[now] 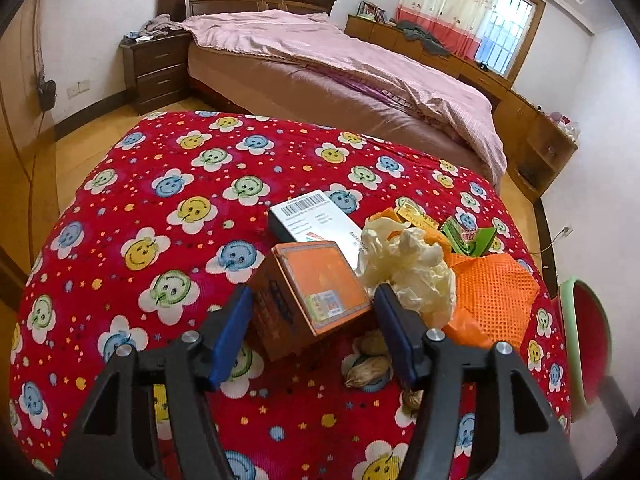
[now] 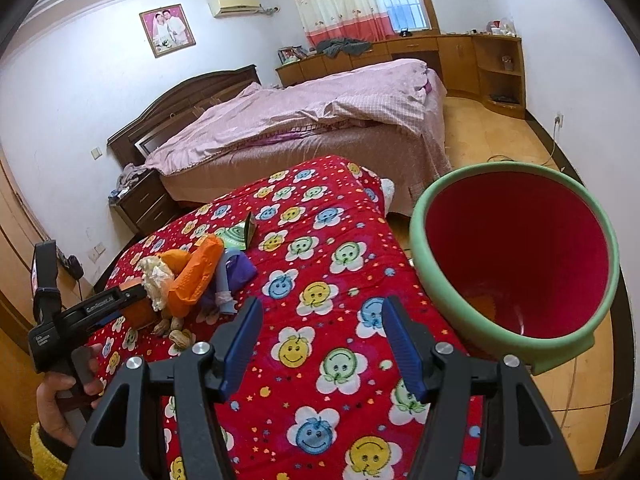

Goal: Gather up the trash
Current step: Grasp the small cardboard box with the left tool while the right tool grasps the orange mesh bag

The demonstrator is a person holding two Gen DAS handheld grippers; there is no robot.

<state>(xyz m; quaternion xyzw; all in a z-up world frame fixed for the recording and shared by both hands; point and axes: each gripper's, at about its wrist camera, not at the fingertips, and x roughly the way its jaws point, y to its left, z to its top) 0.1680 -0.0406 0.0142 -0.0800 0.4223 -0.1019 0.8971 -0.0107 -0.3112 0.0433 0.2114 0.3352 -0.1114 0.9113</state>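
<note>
An orange box lies tilted on the red smiley quilt. It sits between the blue pads of my left gripper, which straddles it open, the pads close beside its sides. Around it lies a trash pile: crumpled cream paper, an orange mesh bag, a white barcode box, a green packet and peanut shells. My right gripper hangs open over bare quilt with nothing between its fingers. To its right stands the green-rimmed red bin.
A pink-covered bed stands beyond the quilted surface, with a dark nightstand beside it. Wooden cabinets line the far wall. A hand holds the left gripper at the lower left of the right wrist view. Purple scraps lie by the pile.
</note>
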